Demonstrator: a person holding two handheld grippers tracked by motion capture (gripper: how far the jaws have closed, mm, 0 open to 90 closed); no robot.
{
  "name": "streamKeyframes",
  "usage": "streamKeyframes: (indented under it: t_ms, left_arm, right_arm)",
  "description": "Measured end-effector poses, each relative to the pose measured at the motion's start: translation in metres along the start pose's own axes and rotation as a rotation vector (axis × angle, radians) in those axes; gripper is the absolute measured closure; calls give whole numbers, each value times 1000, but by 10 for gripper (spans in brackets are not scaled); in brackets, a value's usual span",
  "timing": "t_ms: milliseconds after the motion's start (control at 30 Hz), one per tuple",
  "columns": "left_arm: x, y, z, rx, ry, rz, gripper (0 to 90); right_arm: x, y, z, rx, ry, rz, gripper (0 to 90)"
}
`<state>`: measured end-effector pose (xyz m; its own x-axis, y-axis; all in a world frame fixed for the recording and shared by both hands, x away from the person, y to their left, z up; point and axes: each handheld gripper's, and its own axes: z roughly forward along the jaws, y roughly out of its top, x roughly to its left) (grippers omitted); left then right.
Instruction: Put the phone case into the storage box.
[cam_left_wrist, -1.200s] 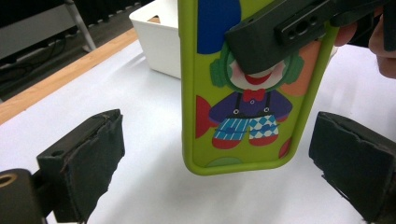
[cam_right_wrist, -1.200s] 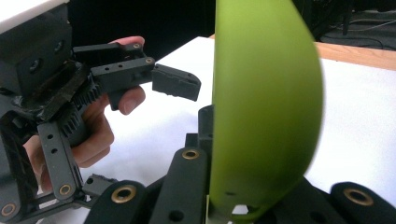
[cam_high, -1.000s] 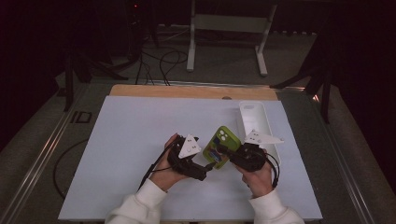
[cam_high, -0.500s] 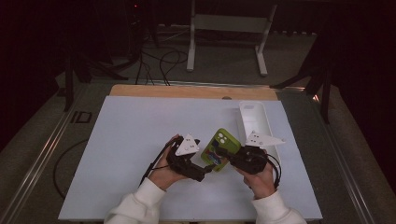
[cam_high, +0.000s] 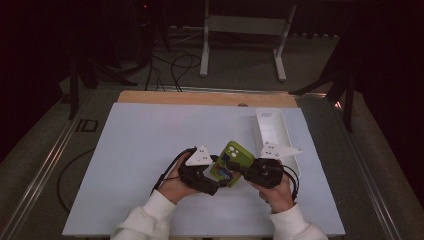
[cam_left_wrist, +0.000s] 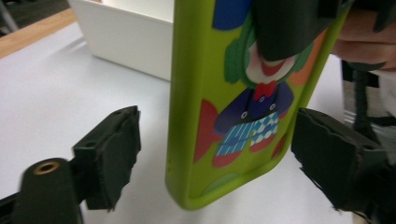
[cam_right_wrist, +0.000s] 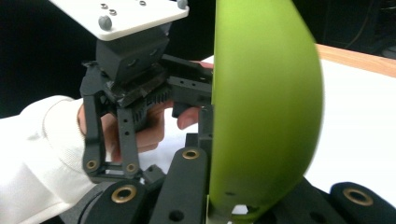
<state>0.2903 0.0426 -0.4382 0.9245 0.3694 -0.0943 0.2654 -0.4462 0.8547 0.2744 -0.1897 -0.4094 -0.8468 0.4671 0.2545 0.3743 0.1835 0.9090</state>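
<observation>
Green phone case (cam_high: 231, 161) being held upright over the bench (cam_high: 150, 150).
Right gripper (cam_high: 250, 172) is clamping its clown-printed face; left gripper (cam_high: 216, 181) jaws, just closing, are flanking it without touching.

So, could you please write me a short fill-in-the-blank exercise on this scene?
1. The phone case is ____ in colour.
2. The ____ gripper is shut on the case.
3. The left gripper has just been closing, its pads still ____ the case.
4. The white tray lies on the table's ____ side in the high view.

Missing words: green; right; apart from; right
</observation>
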Motion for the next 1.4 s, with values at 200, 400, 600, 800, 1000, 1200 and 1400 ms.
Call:
streamKeyframes:
  t_ms: [200, 400, 600, 800, 1000, 1200, 1400]
  left_arm:
    - [0, -2, 0, -8, -73, 14, 348]
    - [1, -5, -2, -11, -101, 24, 456]
    - [2, -8, -4, -15, -115, 39, 567]
    - [3, -10, -4, -19, -128, 42, 659]
    - [4, -13, -5, -22, -138, 50, 752]
    - [4, -15, -8, -38, -118, 54, 771]
    - [3, -13, -9, -45, -92, 60, 772]
  right_arm:
    - [2, -1, 1, 3, 30, -22, 880]
    - [2, -2, 0, 12, 40, -33, 883]
    - [1, -3, -3, 15, 36, -43, 881]
    - [0, -4, -2, 19, 43, -54, 850]
    - [0, -4, -2, 37, 38, -79, 754]
    - [-2, -5, -1, 31, 19, -56, 602]
    - [-3, -6, 5, 35, -24, -38, 429]
